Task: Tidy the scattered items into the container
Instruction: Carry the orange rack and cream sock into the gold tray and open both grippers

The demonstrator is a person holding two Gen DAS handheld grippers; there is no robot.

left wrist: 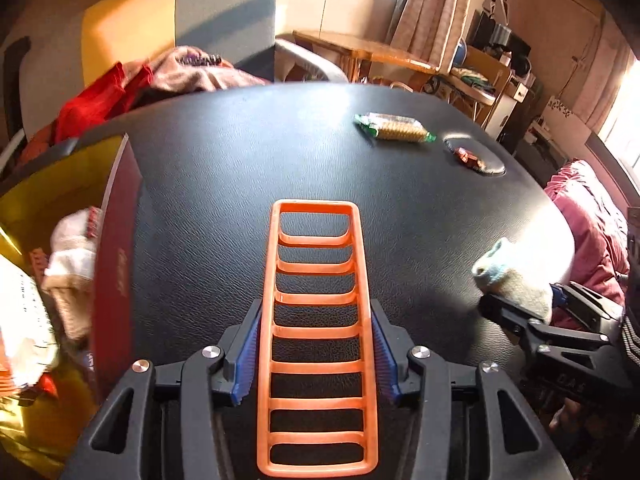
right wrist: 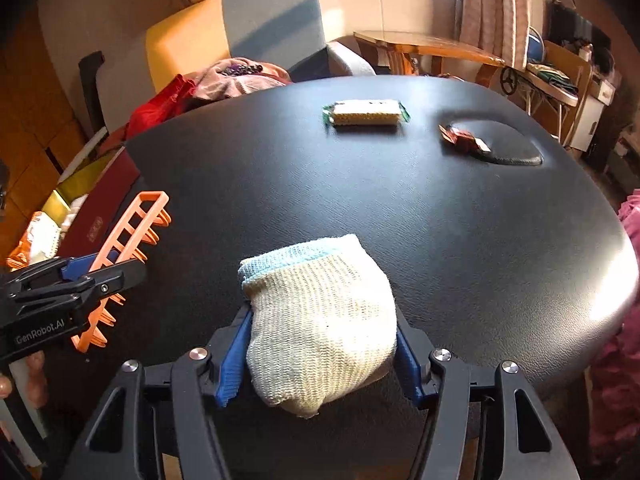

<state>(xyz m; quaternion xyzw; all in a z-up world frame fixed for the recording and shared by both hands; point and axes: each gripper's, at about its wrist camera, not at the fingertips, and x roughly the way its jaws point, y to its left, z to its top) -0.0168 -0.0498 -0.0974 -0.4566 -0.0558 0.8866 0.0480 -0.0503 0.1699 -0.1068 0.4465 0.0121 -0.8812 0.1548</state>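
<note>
A black, leather-grained surface (right wrist: 360,208) fills most of both views, with an oval dent (right wrist: 508,148) pressed into its far right part. At its left edge stands a box (left wrist: 116,248) with dark red outer walls and a yellow inside; in the left wrist view it already holds a rolled whitish cloth (left wrist: 72,256) and some printed packets (left wrist: 20,320) that are too blurred to tell apart. The left gripper (left wrist: 316,356) grips a long orange plastic rack (left wrist: 316,320) shaped like a ladder, with its blue-padded fingers (left wrist: 244,360) pressed against the rack's two long sides; the rack points away from the camera over the surface, just to the right of the box wall. In the right wrist view the same rack (right wrist: 128,240) shows short prongs along its underside and hangs close to the box (right wrist: 100,216). The right gripper (right wrist: 320,352) pinches a cream knitted sock (right wrist: 320,320) with a pale blue cuff, balled up, and its fingers (right wrist: 234,360) squeeze the bundle from both sides near the close edge of the surface; from the left wrist view the sock (left wrist: 512,280) sits at the tip of that gripper, well to the right of the rack. Farther back lies a clear pack of biscuits (right wrist: 366,114) with green ends, flat on the surface. To its right a small reddish-brown candy wrapper (right wrist: 464,138) rests on the near left rim of the dent.
</note>
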